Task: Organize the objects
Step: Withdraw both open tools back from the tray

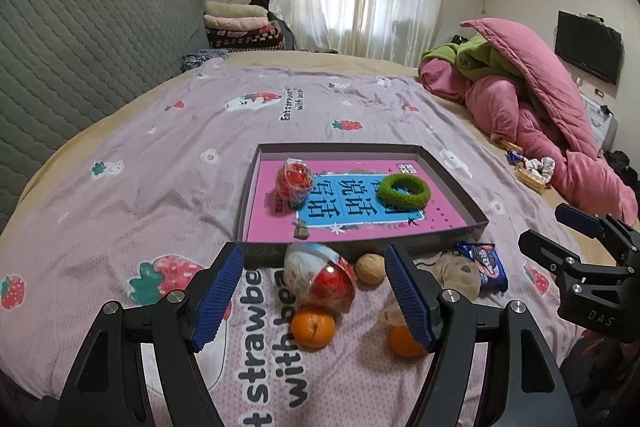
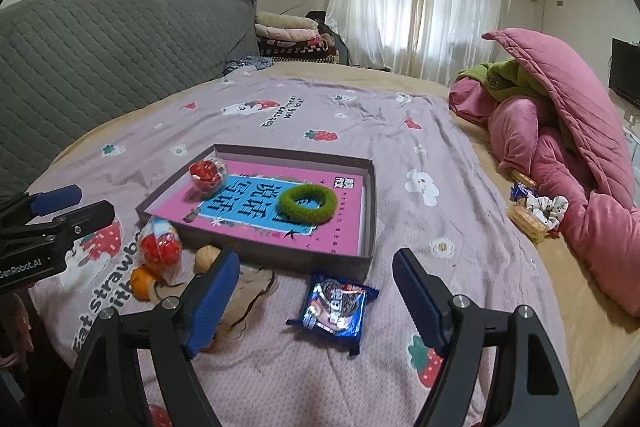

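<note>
A shallow dark box (image 1: 452,183) (image 2: 370,211) with a pink book in its bottom lies on the bed. In it are a wrapped red ball (image 1: 294,178) (image 2: 207,174) and a green ring (image 1: 404,190) (image 2: 307,203). In front of the box lie a clear egg-shaped toy (image 1: 322,275) (image 2: 159,247), a walnut (image 1: 370,268) (image 2: 206,257), two oranges (image 1: 313,325) (image 1: 404,343), a small plush toy (image 1: 460,273) (image 2: 248,287) and a blue cookie packet (image 1: 486,263) (image 2: 336,307). My left gripper (image 1: 314,293) is open above the egg toy and oranges. My right gripper (image 2: 316,301) is open around the cookie packet.
The bed sheet (image 1: 160,155) is lilac with strawberry prints. A heap of pink and green quilts (image 1: 532,95) (image 2: 560,131) lies at the right, with snack packs and a scrunchie (image 2: 536,211) beside it. A grey headboard (image 1: 80,47) is at the left.
</note>
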Demonstrator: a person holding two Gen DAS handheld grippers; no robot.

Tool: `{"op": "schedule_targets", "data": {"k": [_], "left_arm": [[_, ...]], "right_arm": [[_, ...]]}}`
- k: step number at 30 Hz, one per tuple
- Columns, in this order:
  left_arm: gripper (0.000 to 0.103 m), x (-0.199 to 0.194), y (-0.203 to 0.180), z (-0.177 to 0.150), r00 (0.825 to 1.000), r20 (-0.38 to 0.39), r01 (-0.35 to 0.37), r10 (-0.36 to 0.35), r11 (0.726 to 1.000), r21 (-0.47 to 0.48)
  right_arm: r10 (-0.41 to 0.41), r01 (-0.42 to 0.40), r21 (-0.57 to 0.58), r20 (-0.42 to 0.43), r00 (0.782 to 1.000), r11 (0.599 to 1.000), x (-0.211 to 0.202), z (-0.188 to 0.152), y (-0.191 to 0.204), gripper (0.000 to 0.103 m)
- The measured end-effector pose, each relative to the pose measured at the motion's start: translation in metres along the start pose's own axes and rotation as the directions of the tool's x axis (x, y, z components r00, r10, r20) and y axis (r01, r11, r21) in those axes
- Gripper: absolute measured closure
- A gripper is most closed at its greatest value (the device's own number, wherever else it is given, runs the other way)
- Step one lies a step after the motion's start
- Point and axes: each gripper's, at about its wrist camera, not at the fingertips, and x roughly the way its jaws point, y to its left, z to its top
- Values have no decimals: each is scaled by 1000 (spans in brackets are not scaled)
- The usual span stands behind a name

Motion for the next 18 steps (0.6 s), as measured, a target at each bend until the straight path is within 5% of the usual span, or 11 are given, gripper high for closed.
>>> {"op": "schedule_targets", "data": {"k": [18], "left_arm": [[28, -12, -3, -36, 997, -70, -15, 17, 999, 36]], "right_arm": [[25, -25, -46, -18, 1000, 999, -17, -20, 21, 24]]}}
